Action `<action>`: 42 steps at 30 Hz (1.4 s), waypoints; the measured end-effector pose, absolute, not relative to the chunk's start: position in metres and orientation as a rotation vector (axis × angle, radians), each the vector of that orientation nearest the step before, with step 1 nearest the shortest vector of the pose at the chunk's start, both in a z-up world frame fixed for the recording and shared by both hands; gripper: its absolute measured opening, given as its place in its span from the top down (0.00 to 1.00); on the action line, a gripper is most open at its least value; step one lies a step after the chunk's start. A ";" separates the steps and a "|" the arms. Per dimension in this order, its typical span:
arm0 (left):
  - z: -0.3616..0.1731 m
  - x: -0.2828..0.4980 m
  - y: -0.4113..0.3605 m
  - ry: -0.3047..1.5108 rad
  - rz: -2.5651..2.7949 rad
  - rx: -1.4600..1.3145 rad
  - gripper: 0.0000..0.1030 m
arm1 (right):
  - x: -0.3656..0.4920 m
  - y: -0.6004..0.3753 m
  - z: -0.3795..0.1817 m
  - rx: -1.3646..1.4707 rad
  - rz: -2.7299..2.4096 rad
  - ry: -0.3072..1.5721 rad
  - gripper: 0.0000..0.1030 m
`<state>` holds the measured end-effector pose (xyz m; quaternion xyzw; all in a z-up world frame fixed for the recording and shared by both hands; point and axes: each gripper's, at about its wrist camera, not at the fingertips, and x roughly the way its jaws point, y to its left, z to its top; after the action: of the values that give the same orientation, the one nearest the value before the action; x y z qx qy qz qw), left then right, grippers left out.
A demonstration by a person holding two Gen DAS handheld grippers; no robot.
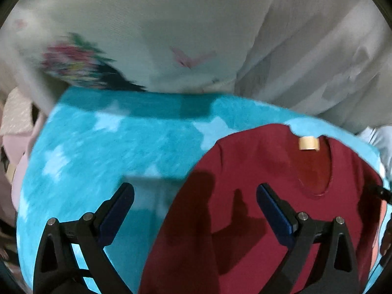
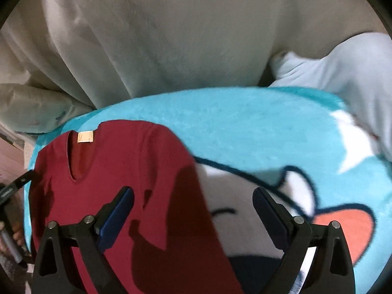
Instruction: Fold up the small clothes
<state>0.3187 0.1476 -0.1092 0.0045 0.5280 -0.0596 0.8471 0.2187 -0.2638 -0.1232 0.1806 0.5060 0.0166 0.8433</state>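
Note:
A dark red small top (image 1: 257, 208) with a V neck and a beige neck label (image 1: 309, 143) lies flat on a turquoise blanket (image 1: 110, 147). My left gripper (image 1: 194, 193) is open and empty, hovering over the top's left edge. In the right wrist view the red top (image 2: 117, 183) lies at the lower left, with its label (image 2: 85, 137) at the top. My right gripper (image 2: 193, 197) is open and empty, above the top's right edge and the blanket's cartoon print (image 2: 245, 208).
A cream sheet with a flower print (image 1: 78, 61) lies behind the blanket. A pale blue cloth (image 2: 343, 73) sits at the far right. The other gripper's tip (image 2: 14, 186) shows at the left edge. Pink fabric (image 1: 14, 152) is at the far left.

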 end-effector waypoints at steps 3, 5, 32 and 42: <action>-0.132 0.337 0.131 1.260 -0.204 0.024 0.84 | 0.226 -0.260 -0.132 0.438 0.076 1.128 0.84; -0.123 0.339 0.124 1.221 -0.201 0.024 0.87 | 0.224 -0.262 -0.127 0.450 0.056 1.110 0.89; -0.009 0.207 0.131 0.860 0.073 0.061 0.37 | 0.035 -0.354 -0.069 0.433 -0.145 0.979 0.35; 0.005 0.083 0.110 0.803 0.149 -0.105 0.30 | -0.103 -0.345 -0.134 0.554 -0.107 1.131 0.35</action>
<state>0.0833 0.1101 0.0049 -0.0510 0.3902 0.0726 0.9165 -0.1028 -0.3450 -0.1344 0.2591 0.5286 -0.0502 0.8068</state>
